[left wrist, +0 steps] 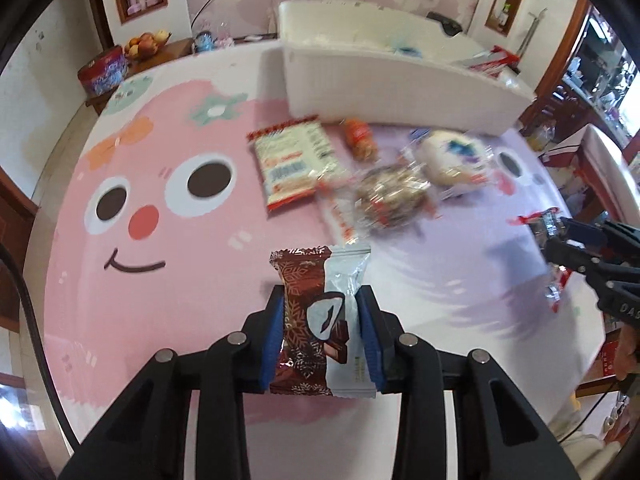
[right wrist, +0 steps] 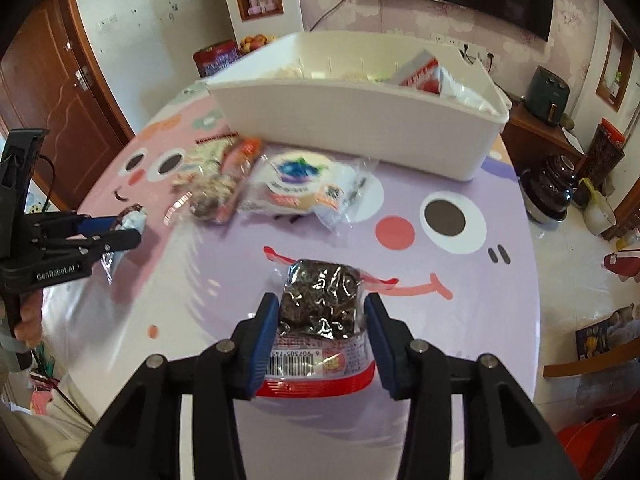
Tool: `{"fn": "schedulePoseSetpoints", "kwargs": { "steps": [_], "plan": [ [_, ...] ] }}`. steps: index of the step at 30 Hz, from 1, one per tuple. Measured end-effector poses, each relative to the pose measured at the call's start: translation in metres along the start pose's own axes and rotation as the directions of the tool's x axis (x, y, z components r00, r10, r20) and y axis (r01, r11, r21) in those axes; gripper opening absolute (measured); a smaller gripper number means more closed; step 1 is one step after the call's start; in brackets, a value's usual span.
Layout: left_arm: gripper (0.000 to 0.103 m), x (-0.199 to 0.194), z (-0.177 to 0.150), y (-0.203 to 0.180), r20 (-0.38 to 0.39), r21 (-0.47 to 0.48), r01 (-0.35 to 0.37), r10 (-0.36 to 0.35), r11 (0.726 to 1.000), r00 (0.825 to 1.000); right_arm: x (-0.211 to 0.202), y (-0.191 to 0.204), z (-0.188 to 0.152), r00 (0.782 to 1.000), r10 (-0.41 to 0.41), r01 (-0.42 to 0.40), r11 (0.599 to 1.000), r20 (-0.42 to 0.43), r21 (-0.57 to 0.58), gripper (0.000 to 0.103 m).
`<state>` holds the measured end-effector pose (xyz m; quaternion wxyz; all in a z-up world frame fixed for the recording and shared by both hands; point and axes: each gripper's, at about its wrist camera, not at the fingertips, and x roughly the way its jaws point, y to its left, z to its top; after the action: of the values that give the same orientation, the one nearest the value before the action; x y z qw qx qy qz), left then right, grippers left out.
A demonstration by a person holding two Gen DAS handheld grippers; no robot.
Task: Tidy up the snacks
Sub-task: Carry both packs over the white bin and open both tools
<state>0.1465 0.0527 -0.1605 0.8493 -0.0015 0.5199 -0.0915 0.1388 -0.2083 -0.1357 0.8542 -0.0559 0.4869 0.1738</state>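
Observation:
My left gripper (left wrist: 322, 300) is shut on a brown-and-white chocolate snack packet (left wrist: 308, 320), held upright above the pink side of the tablecloth. My right gripper (right wrist: 322, 304) is shut on a dark cake in a clear wrapper with a red end (right wrist: 320, 300), above the purple side. Each gripper shows at the edge of the other's view, the left gripper (right wrist: 132, 228) and the right gripper (left wrist: 560, 236). Loose snacks lie ahead: a white-and-red packet (left wrist: 296, 164), a small orange snack (left wrist: 362, 138), a round blueberry pastry (right wrist: 296, 184) and a dark round snack (left wrist: 392, 196). Behind them stands the white bin (right wrist: 360, 120) with several packets inside.
The round table carries a cartoon-face cloth (left wrist: 140, 200). A red tin (left wrist: 102, 70) and a fruit bowl (left wrist: 146, 44) sit on a side cabinet beyond the far left edge. A dark cooker (right wrist: 554, 188) stands on the floor at right. A hand (right wrist: 28, 320) holds the left gripper.

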Motion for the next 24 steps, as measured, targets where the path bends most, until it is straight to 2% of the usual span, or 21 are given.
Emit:
{"fn": "schedulePoseSetpoints", "kwargs": {
  "steps": [4, 7, 11, 15, 20, 24],
  "plan": [
    [0.033, -0.027, 0.017, -0.016, 0.064, 0.019, 0.029, -0.030, 0.999, 0.997, -0.021, 0.006, 0.015, 0.998, 0.026, -0.026, 1.000, 0.054, -0.001, 0.044],
    [0.033, -0.051, 0.040, -0.027, 0.121, 0.049, 0.016, -0.022, 0.999, 0.992, -0.047, 0.013, 0.037, 0.991, 0.028, -0.025, 0.999, 0.127, -0.023, 0.044],
    [0.033, -0.089, 0.080, -0.033, 0.206, 0.054, -0.003, -0.008, 0.999, 0.978, -0.088, 0.017, 0.072, 0.973, 0.021, -0.012, 0.999, 0.229, -0.039, 0.044],
    [0.033, -0.117, 0.125, -0.035, 0.255, 0.037, -0.020, 0.010, 0.999, 0.967, -0.123, 0.016, 0.113, 0.949, 0.014, -0.001, 0.999, 0.313, -0.043, 0.044],
    [0.033, -0.142, 0.176, -0.041, 0.302, 0.034, -0.033, 0.022, 0.999, 0.953, -0.152, 0.010, 0.162, 0.923, -0.027, 0.043, 0.999, 0.383, -0.034, 0.044],
    [0.033, -0.151, 0.210, -0.045, 0.328, 0.039, -0.054, 0.038, 0.998, 0.944, -0.163, 0.003, 0.194, 0.909, -0.038, 0.048, 0.999, 0.416, -0.012, 0.044]
  ]
}}
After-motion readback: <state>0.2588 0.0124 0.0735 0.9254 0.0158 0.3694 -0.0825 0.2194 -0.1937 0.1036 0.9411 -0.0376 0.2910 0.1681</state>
